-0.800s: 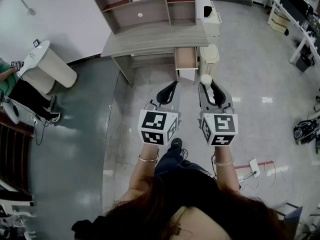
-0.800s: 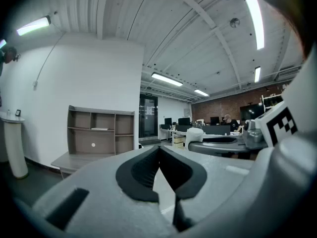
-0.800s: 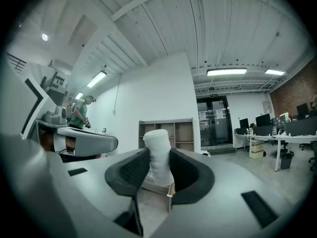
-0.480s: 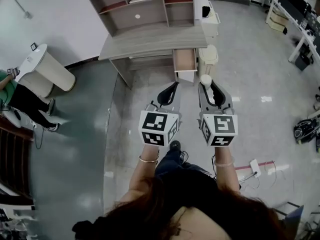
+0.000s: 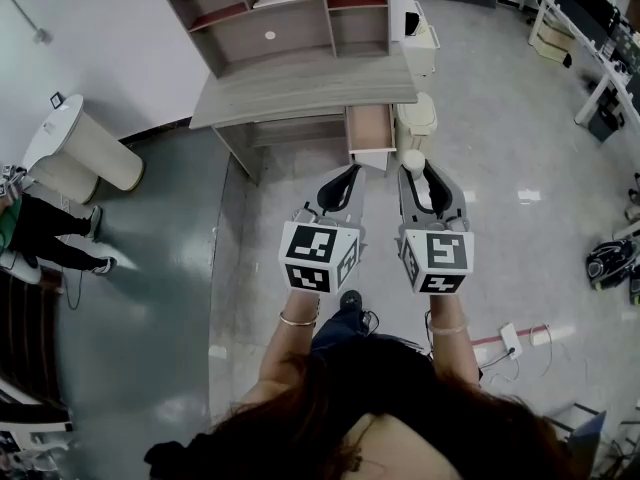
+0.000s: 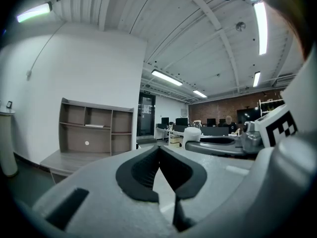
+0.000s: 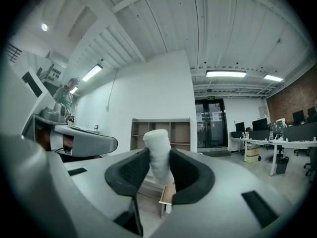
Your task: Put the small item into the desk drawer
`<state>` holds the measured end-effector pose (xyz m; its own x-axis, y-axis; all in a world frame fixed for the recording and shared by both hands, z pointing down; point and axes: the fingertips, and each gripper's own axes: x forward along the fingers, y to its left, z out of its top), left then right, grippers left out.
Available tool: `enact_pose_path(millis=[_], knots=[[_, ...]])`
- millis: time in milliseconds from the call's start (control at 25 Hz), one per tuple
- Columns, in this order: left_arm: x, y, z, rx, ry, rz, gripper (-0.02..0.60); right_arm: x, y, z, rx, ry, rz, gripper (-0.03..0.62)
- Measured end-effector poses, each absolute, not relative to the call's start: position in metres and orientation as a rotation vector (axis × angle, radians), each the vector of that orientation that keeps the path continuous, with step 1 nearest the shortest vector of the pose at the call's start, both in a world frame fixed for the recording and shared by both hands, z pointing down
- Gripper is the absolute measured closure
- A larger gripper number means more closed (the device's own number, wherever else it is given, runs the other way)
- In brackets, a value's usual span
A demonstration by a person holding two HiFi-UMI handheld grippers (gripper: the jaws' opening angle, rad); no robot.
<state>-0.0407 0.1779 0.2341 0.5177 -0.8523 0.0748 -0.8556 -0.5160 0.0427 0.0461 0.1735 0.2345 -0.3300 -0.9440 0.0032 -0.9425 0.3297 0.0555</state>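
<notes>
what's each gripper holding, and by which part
The right gripper clamps a small white item by its lower half, the top standing clear. The left gripper is shut on nothing.

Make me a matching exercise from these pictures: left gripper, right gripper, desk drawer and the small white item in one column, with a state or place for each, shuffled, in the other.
Column one:
1. left gripper
2. right gripper
3. desk drawer
4. small white item

Column two:
A. pulled open
B. upright between two jaws
C. shut on a thing
D. jaws together, nothing held

Pairs: 1-D, 2-C, 3-A, 4-B
</notes>
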Motion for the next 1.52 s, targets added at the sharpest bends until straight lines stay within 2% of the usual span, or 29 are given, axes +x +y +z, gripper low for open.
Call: enact_pose_path(millis=[760,1520], knots=[[-0.106,0.075,0.24,2.693,-1.429,0.039,0.566,-0.023,0.069,0.239,1.84,-2.476,-0.062,0.473],[-0.104,0.013,0.256,2.706,-1.344,0.07,0.566,-0.034,0.009,0.258,1.833,-2.432,-0.035,0.473]])
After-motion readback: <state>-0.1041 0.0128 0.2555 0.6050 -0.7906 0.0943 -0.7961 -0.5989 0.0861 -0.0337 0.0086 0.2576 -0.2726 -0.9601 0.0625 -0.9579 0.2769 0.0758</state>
